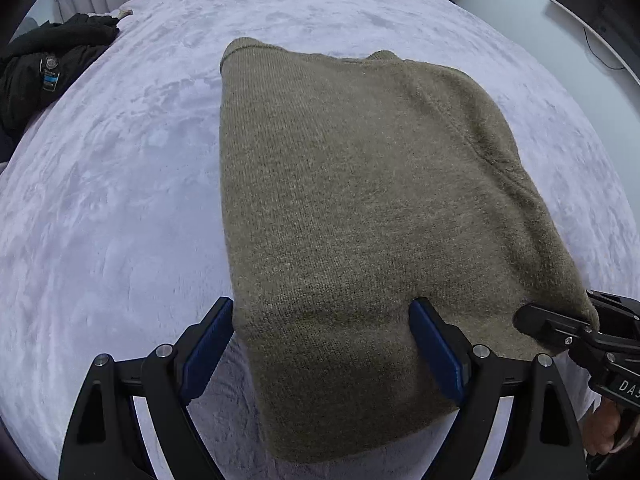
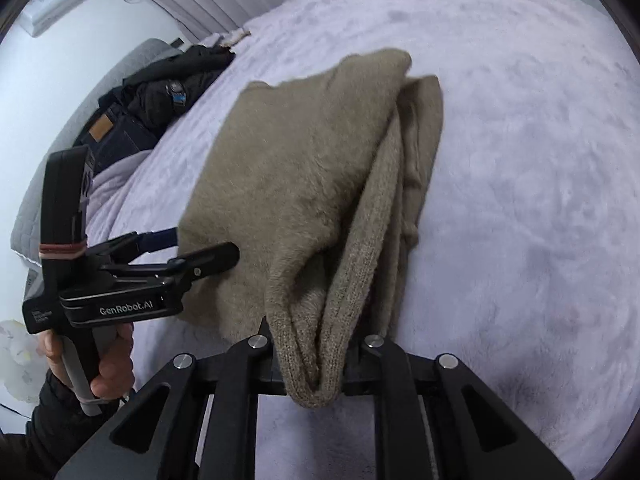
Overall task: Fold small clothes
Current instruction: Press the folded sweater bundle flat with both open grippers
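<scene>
I see the brown sweater (image 1: 352,208) lying partly folded in the middle of the lilac blanket (image 1: 120,200), filling the centre of the left wrist view. My right gripper (image 2: 310,364) is pinching the near corner of the sweater: at the bottom centre of the right wrist view several knitted layers are squeezed between its fingers and hang out below them. My left gripper (image 1: 320,344) has its fingers spread wide, one on each side of the near edge of the sweater at the bottom of its view; they do not press on the cloth.

What could go wrong, in my judgement: the right gripper may hold only some layers, so the others slide out when I lift and the fold opens. Also the left fingers could close on too thick a bunch, or push the edge and wrinkle it. The two grippers are near each other and could collide.

I cannot see the right fingertips; the cloth covers them. The far edge of the sweater and its sleeves are hard to make out. The dark clothes (image 2: 160,96) at the upper left are unclear, and the bed edge is cut off.
</scene>
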`<state>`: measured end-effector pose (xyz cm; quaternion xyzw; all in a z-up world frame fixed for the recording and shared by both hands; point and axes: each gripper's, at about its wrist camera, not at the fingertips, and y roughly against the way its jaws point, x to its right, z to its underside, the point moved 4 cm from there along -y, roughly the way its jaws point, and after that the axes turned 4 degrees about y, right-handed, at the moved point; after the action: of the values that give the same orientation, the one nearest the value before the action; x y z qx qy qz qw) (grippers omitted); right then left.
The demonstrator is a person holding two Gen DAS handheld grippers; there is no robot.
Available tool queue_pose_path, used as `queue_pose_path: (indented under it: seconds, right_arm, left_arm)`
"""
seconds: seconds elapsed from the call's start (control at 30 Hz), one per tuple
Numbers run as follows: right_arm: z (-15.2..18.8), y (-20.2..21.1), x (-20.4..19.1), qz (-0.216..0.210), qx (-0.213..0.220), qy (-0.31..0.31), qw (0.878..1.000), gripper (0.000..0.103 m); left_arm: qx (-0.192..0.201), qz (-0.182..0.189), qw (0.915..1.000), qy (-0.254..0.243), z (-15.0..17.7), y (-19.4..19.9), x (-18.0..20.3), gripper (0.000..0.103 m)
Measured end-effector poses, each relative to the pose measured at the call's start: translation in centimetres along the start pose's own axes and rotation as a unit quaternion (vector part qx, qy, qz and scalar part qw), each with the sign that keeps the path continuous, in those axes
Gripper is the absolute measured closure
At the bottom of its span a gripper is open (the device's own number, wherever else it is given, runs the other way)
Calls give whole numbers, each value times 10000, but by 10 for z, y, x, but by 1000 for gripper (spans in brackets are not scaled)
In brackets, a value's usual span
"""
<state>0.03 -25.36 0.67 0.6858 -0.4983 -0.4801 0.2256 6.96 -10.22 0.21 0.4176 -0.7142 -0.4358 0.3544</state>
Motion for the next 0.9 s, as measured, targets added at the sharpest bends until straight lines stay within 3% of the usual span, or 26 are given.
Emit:
queue_pose_path:
  seconds: [0.07, 0.1, 0.13, 0.17, 0.23, 0.3, 0.37, 0.47, 0.53, 0.6, 0.63, 0.73, 0.8, 0.9]
  right_arm:
    - [-1, 9, -1, 177, 114, 86, 9997, 69]
    - [-5, 20, -3, 402, 268, 196, 9986, 63]
    - [-10, 33, -6, 677, 504, 343, 9958, 49]
    - [-15, 46, -10, 977, 772, 526, 9908, 42]
    - [-31, 65, -23, 1489, 1256, 1008, 9756, 42]
    - [-50, 66, -37, 1533, 1357, 1360, 9693, 42]
    - [-71, 55, -42, 1215, 1240, 1510, 9732, 42]
    - [-97, 19, -36, 352, 832, 1373, 9864, 42]
    - [-108, -10, -20, 59, 510, 1137, 9922, 42]
    - [-112, -33, 7, 501, 283, 956, 9938, 50]
    - [-112, -40, 14, 641, 228, 951, 9931, 61]
    - [-108, -36, 18, 702, 344, 1076, 9911, 61]
    - [-107, -32, 11, 969, 354, 1314, 9859, 61]
    - [-110, -17, -6, 1187, 549, 1717, 9764, 54]
  left_arm:
    - [158, 51, 9999, 42, -3, 12, -3, 14]
    - [270, 33, 9996, 15, -5, 18, -3, 14]
    - [391, -46, 9992, -9, -9, 23, -4, 14]
    - [506, -181, 9986, -3, -13, 27, -6, 14]
    - [645, -426, 9969, 114, -21, 28, -8, 14]
    - [598, -281, 9973, 326, -27, 22, -9, 14]
    - [452, -167, 9980, 415, -29, 10, -7, 14]
    - [430, -183, 9982, 383, -27, 3, 0, 14]
    - [463, -254, 9979, 363, -25, 4, -1, 5]
    - [462, -265, 9981, 326, -23, 2, -1, 2]
    - [446, -220, 9983, 305, -23, 0, 0, 2]
    - [439, -129, 9984, 326, -23, -1, -4, 2]
    - [463, -135, 9983, 325, -24, 4, -6, 2]
    - [606, -279, 9976, 197, -27, 11, -7, 2]
